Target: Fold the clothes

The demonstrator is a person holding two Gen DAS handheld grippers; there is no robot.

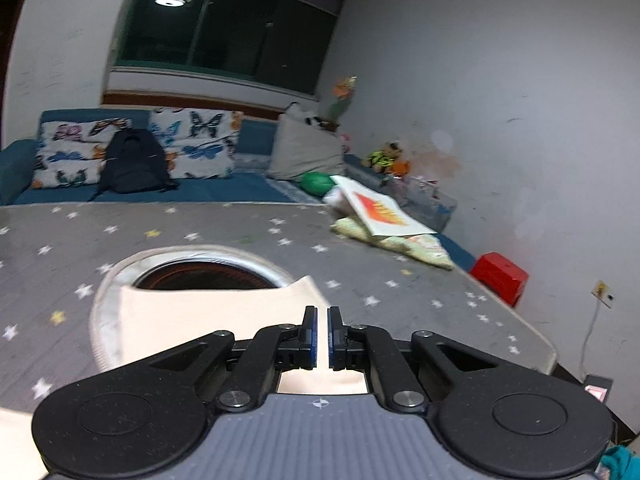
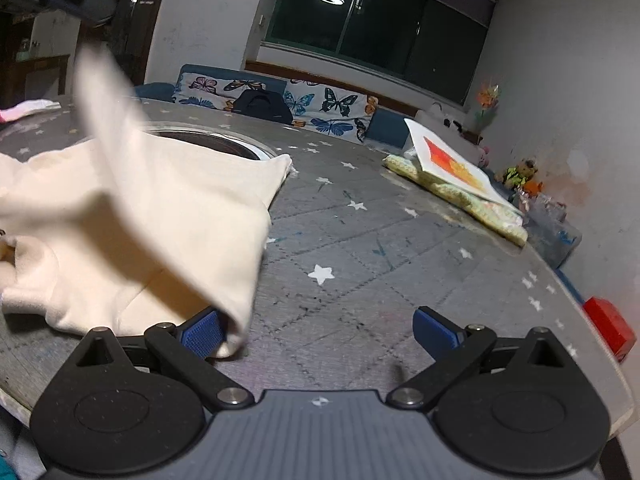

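Grippers: two, black linkage arms with blue ribbed pads.
Left gripper point(image 1: 322, 338): its fingers are standing nearly together, a thin slit showing between the pads; whether cloth is pinched there I cannot tell. In the right view a blurred dark shape at the top left is lifting a strip of the cloth.
Right gripper point(image 2: 318, 330): its fingers are spreading wide and holding nothing; a hanging fold of cloth is touching the left pad.
Cloth point(image 2: 160, 208): one cream garment, soft and matte, lying on the near left of the counter, partly covering the round opening; one strip is rising up and left, blurred.
Counter point(image 2: 360, 248): one grey quilted cover with white stars and a few yellow ones, stitched in diamonds.
Opening point(image 1: 208, 274): one round hole with a pale rim and dark reddish rings inside.
Board point(image 2: 452, 160): one flat white board with an orange-red print, leaning on a pale green bundle at the far right.
Sofa point(image 1: 256, 136): one, blue, beyond the counter.
Cushions point(image 1: 192, 142): two butterfly-printed, plus one plain grey.
Backpack point(image 1: 134, 164): one, black, resting between the printed cushions.
Ball point(image 1: 316, 184): one, green and round.
Box point(image 1: 500, 278): one, red and blocky, at the far right.
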